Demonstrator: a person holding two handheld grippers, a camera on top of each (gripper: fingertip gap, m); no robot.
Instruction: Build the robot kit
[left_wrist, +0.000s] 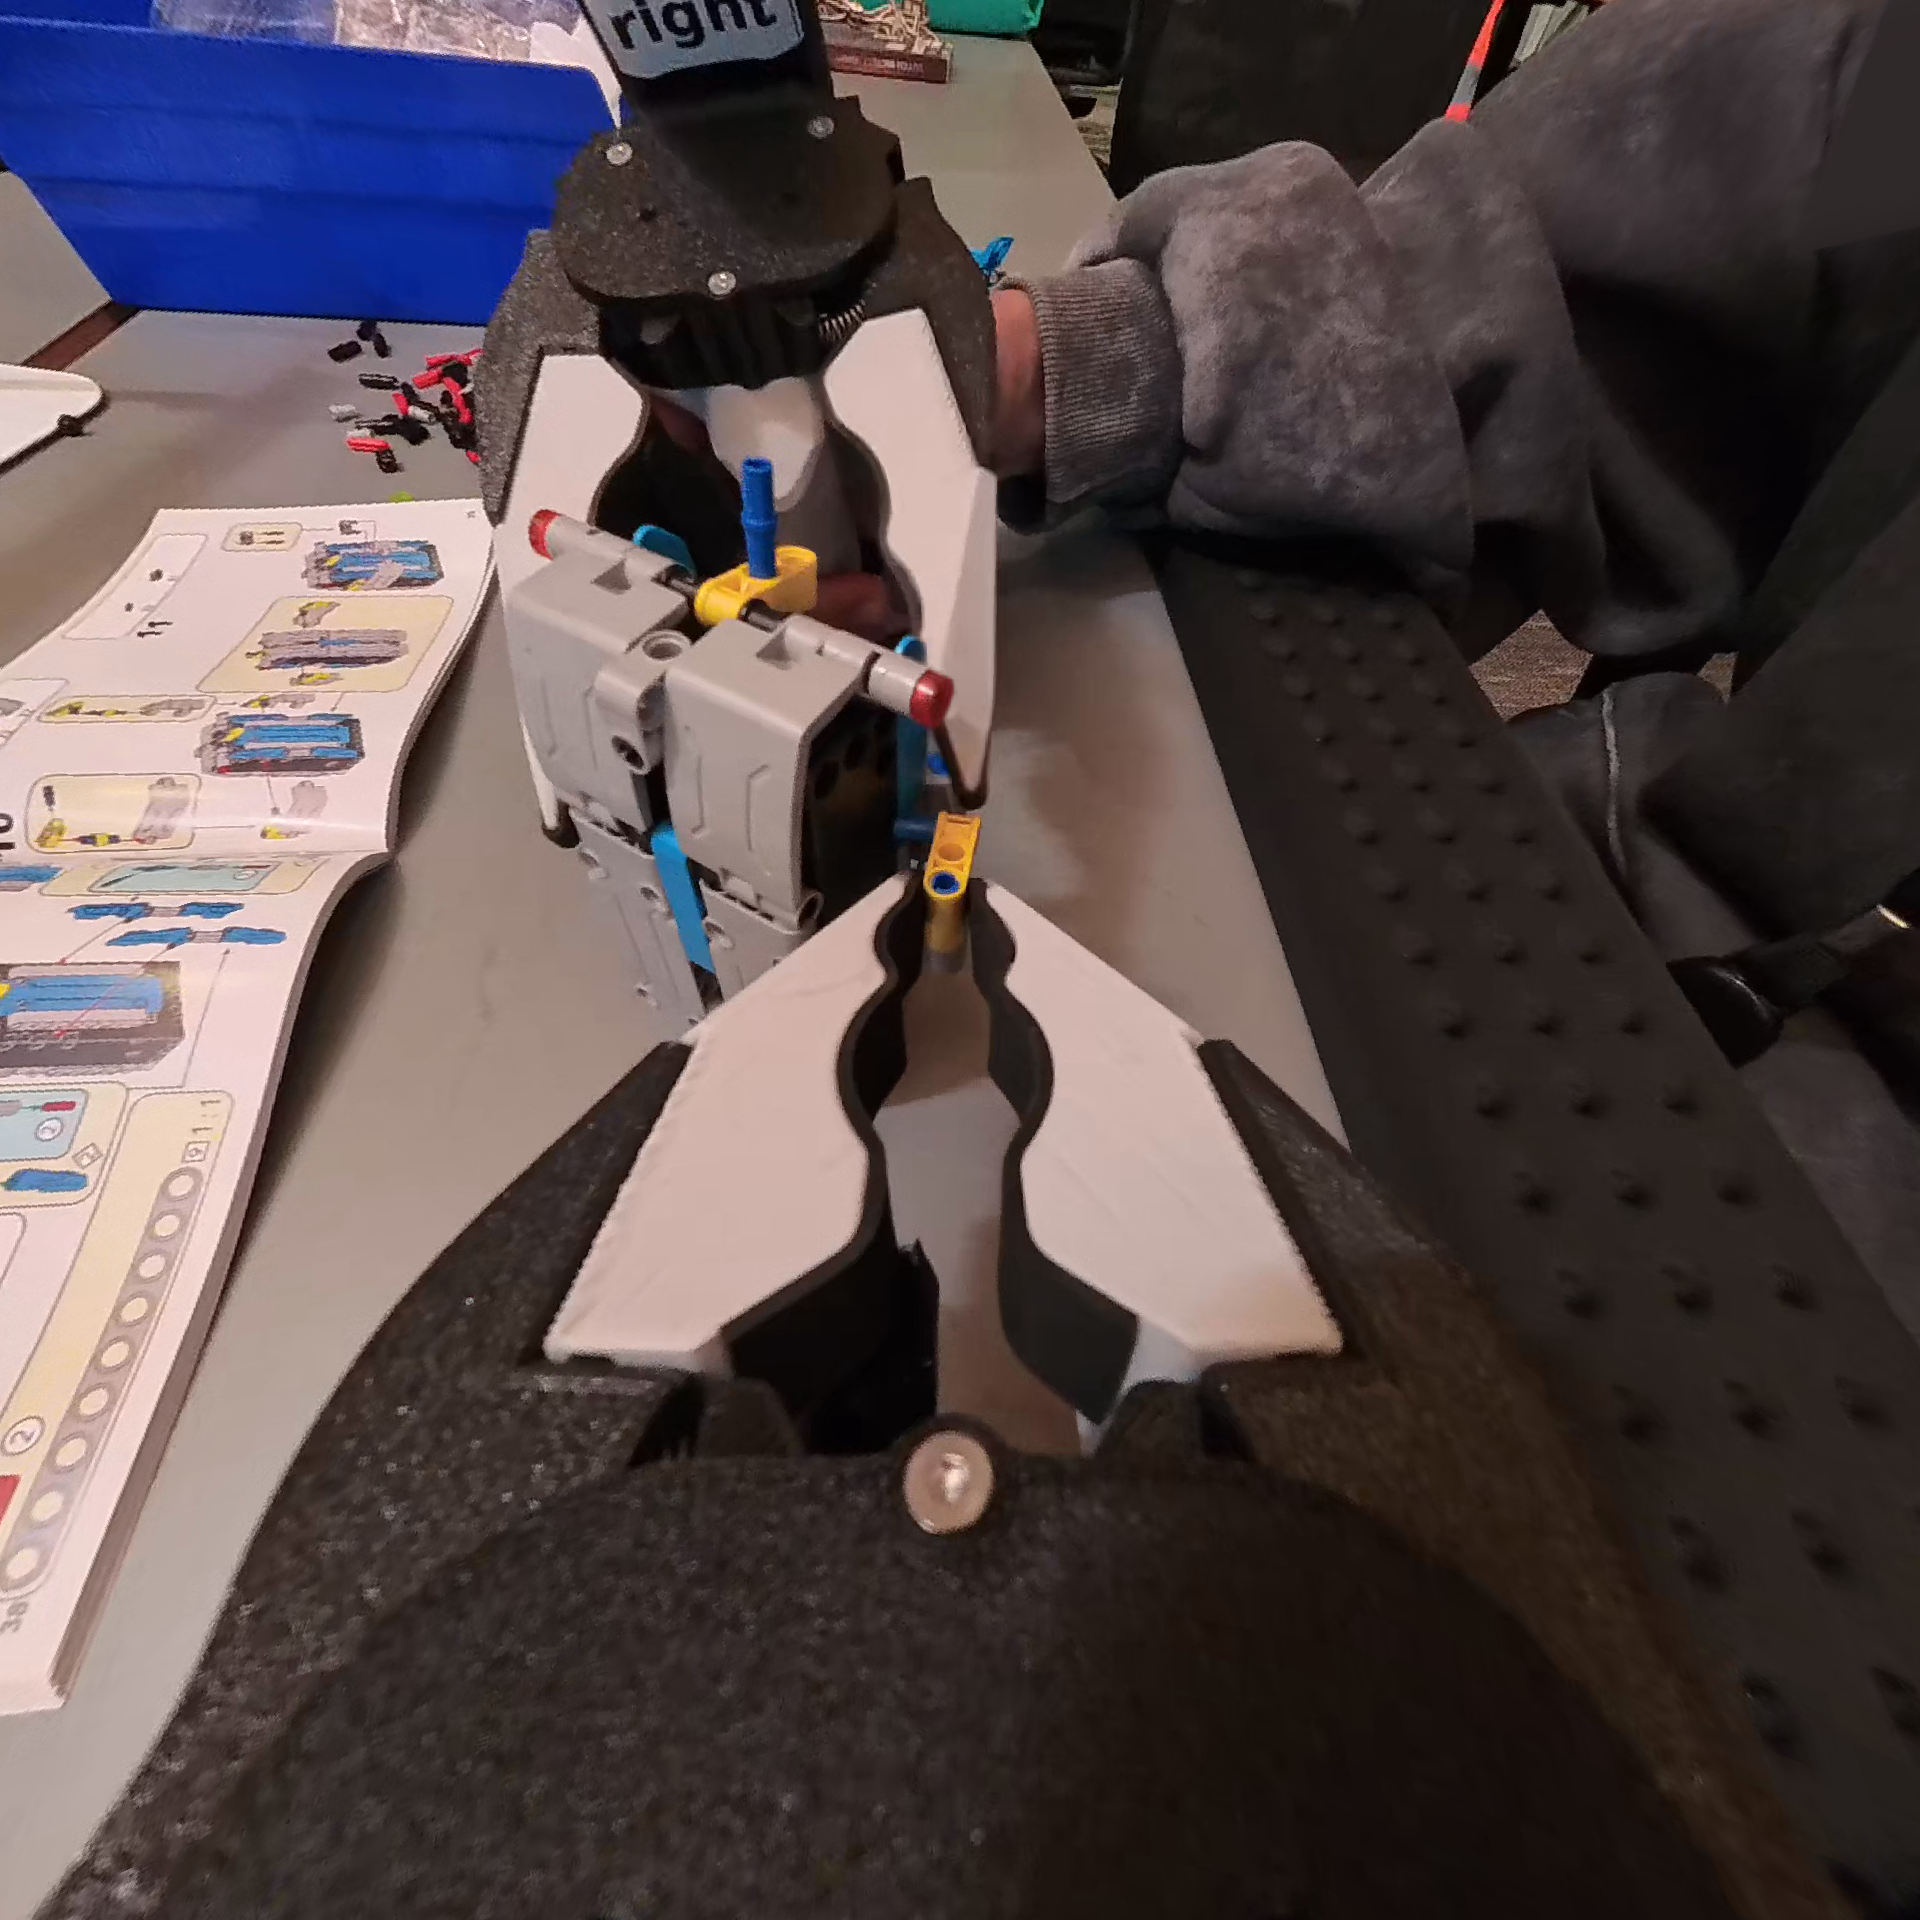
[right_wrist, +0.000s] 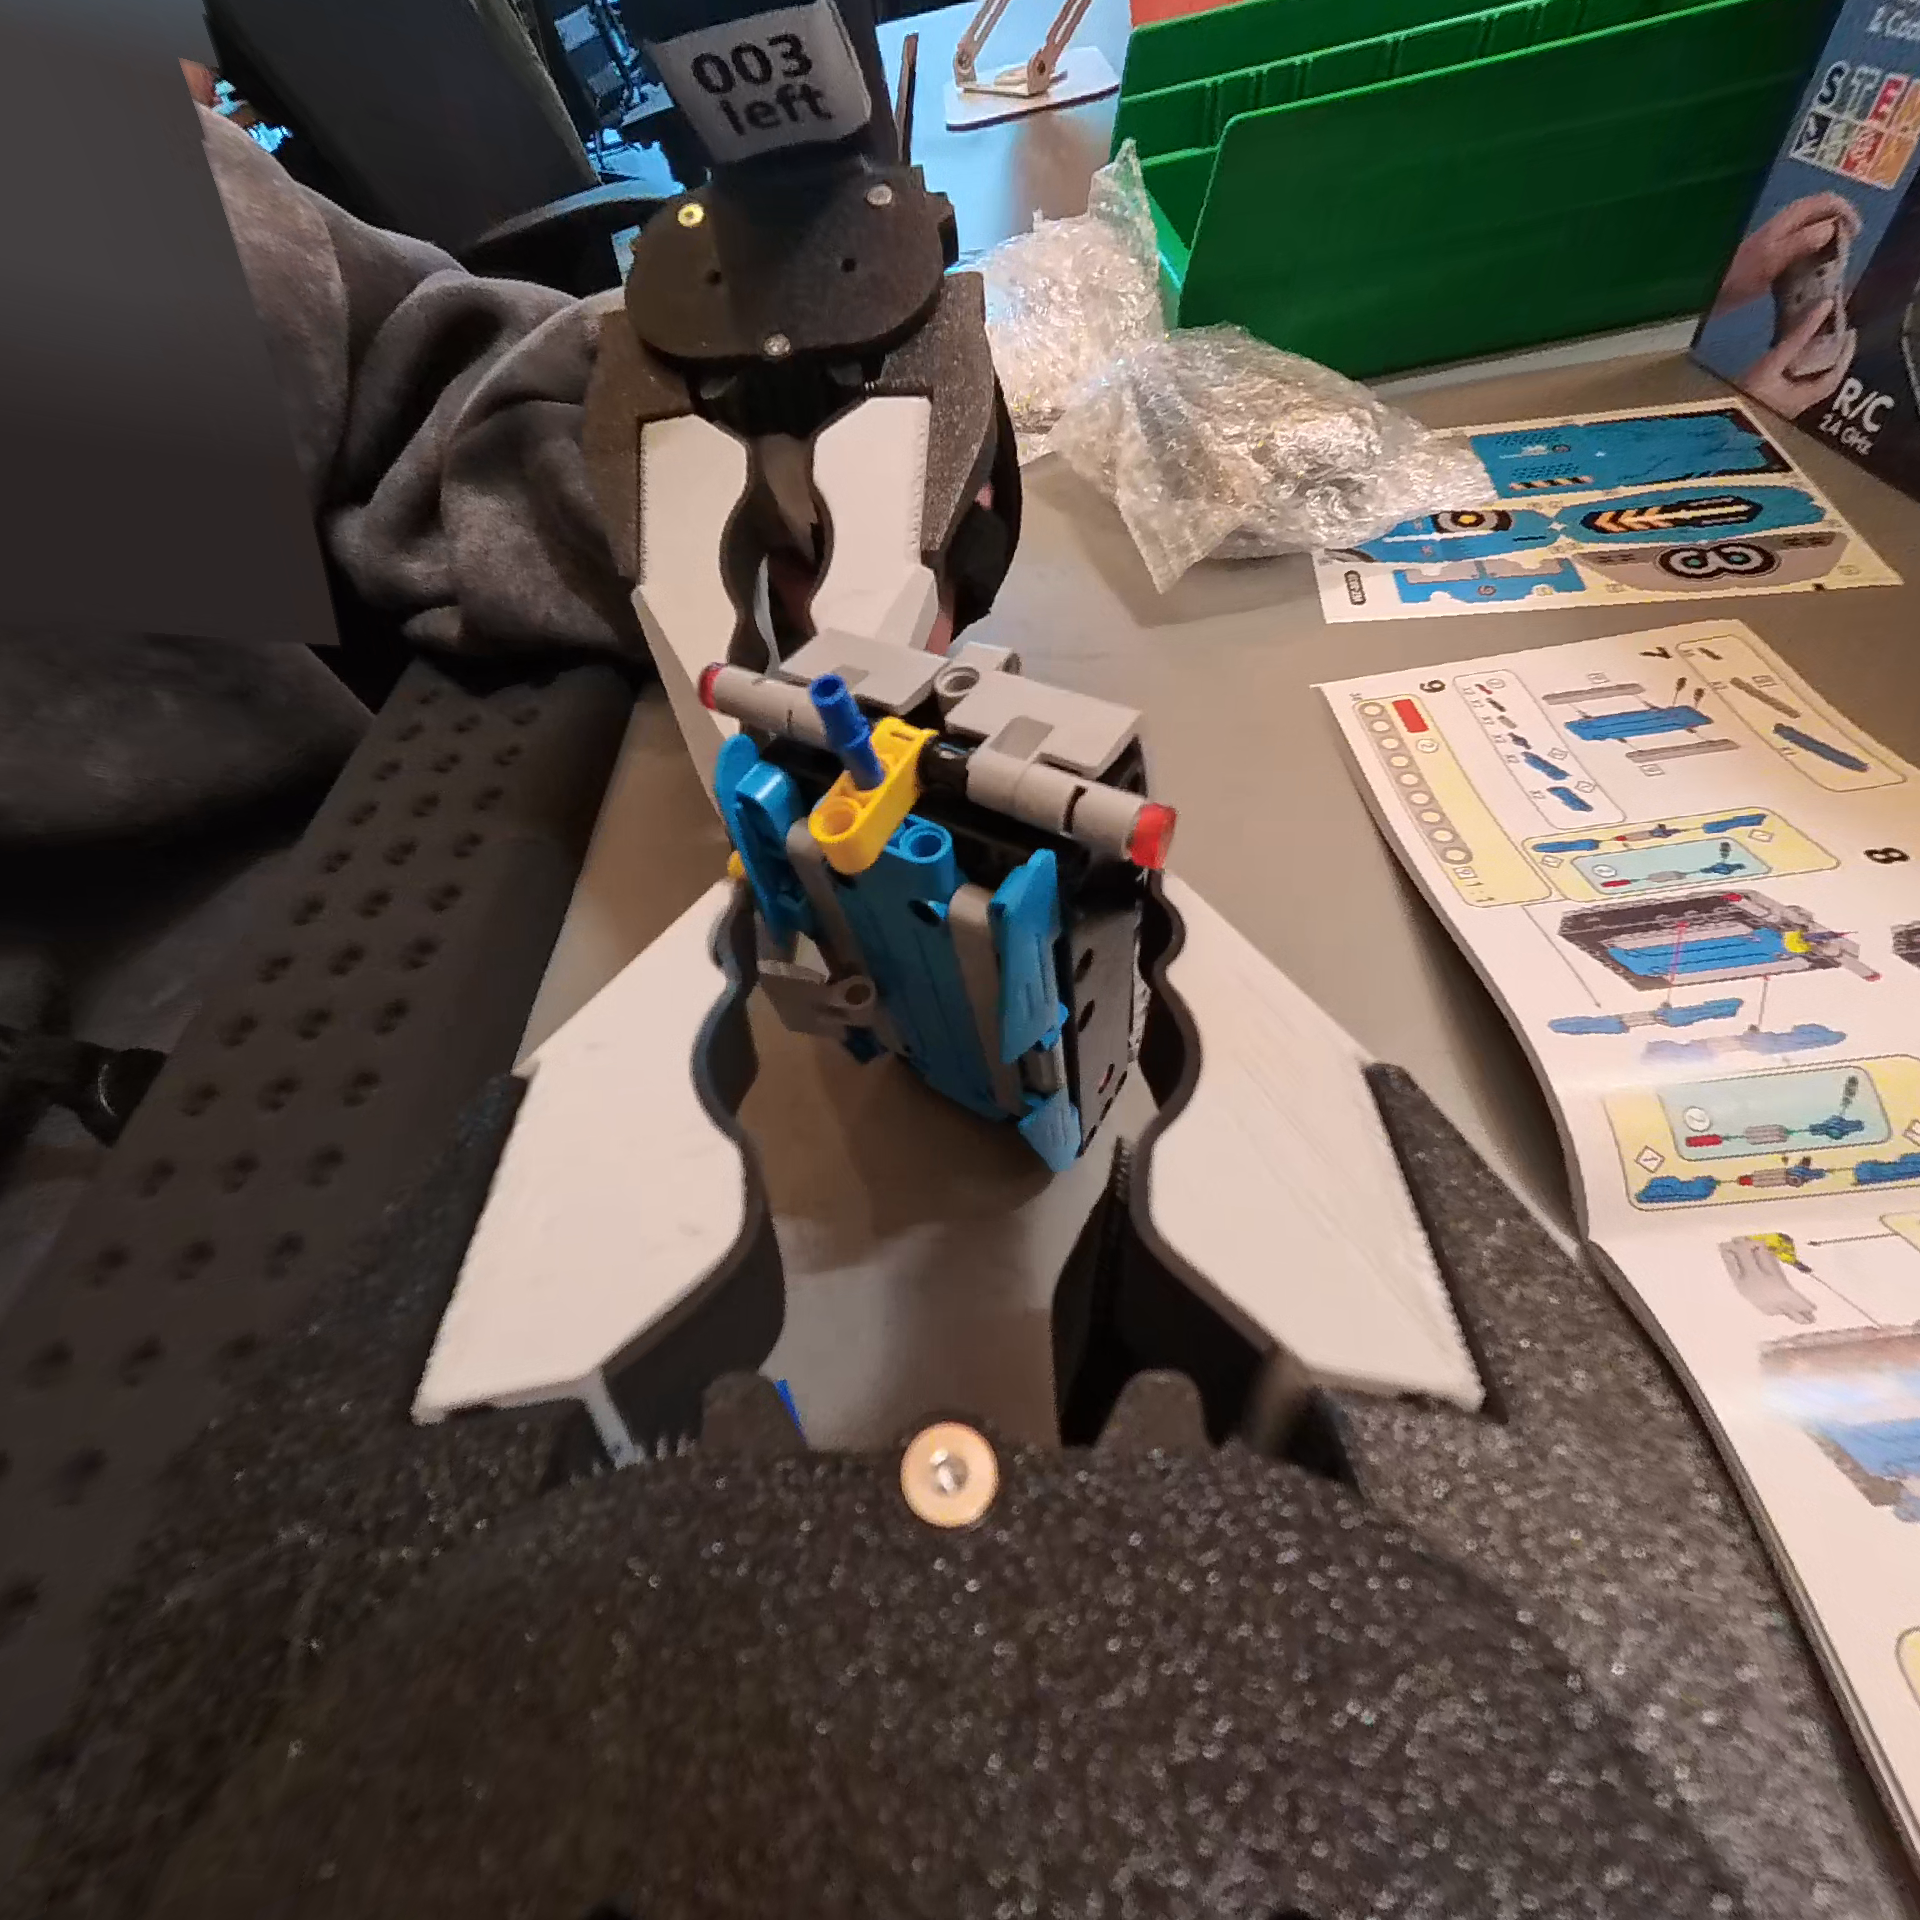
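Note:
My left gripper (left_wrist: 948, 906) is shut on a small yellow connector (left_wrist: 952, 844) with a blue pin in its hole, held at the fingertips beside the lower right corner of a grey, blue and black brick model (left_wrist: 727, 748). My right gripper (right_wrist: 940, 914) is shut on that model (right_wrist: 904, 966) and holds it upright above the grey table (right_wrist: 1247, 727). The model carries a grey axle with red ends (right_wrist: 1101, 816) and a yellow connector with a blue pin (right_wrist: 868, 800) on top. The right gripper also shows in the left wrist view (left_wrist: 758, 805). The left gripper shows behind the model in the right wrist view (right_wrist: 790, 623), its tips hidden.
An open instruction booklet (left_wrist: 187, 831) (right_wrist: 1662, 935) lies on the table. Loose small pieces (left_wrist: 416, 400) lie near a blue bin (left_wrist: 291, 187). A green bin (right_wrist: 1455, 208), bubble-wrap bags (right_wrist: 1226, 457), a sticker sheet (right_wrist: 1662, 520) and a box (right_wrist: 1829, 260) stand farther off. A black perforated surface (left_wrist: 1507, 935) and a grey sleeve (left_wrist: 1299, 364) border the table edge.

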